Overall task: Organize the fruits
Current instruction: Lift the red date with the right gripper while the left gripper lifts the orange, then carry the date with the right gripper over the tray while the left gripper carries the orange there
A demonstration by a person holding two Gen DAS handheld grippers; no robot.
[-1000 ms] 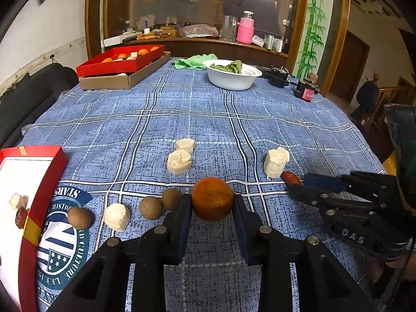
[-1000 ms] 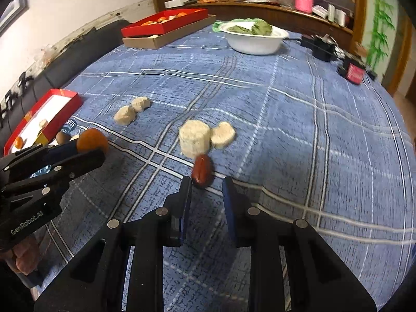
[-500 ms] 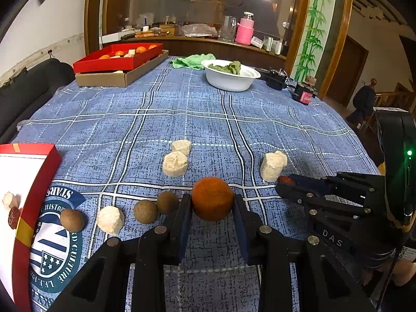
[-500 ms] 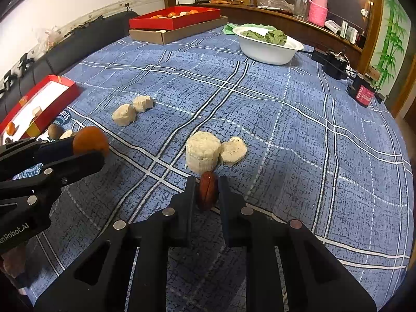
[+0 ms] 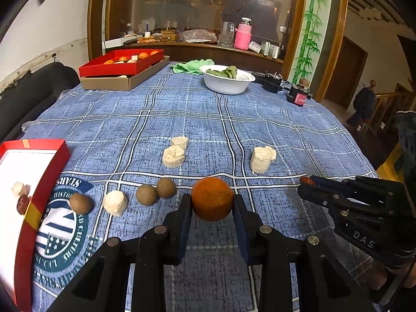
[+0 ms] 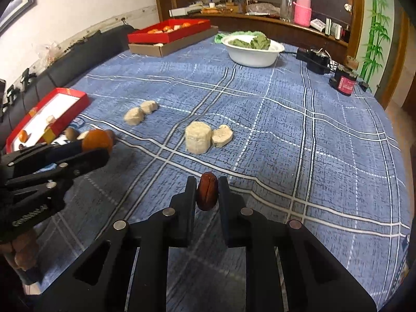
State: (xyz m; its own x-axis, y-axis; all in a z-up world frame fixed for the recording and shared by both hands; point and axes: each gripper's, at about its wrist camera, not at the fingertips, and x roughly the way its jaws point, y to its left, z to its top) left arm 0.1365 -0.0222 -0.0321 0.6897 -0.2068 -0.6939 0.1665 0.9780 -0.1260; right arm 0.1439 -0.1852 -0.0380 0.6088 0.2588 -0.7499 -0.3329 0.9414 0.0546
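Left wrist view: the left tool [image 5: 212,202] pinches an orange [image 5: 212,198] between its two pads, held above the blue checked cloth [image 5: 145,119] that covers the surface. Just left of the orange, three brown round fruits [image 5: 147,194] and a pale chunk [image 5: 115,203] lie in a loose row on the cloth. Beyond them sit two pale chunks touching each other [image 5: 174,153], and further right a taller pale piece [image 5: 261,159]. At the left edge lies a red tray [image 5: 49,176] with a white floor, holding a small pale piece and a dark red fruit near its rim. At the far end stand a red box of fruits [image 5: 122,63] on a cardboard box, a white bowl [image 5: 228,80] with green leaves, and a green rag [image 5: 192,65].

Right wrist view: the right tool [image 6: 207,195] is pressed together on a date [image 6: 207,191], dark red and wrinkled, standing upright between the pads and clear of the cloth. Its jaws have just been closing on it. Ahead of it, a tall pale cylinder [image 6: 197,141] touches a flatter pale slice [image 6: 221,139]. The left tool with its orange shows at the left side, near the red tray.
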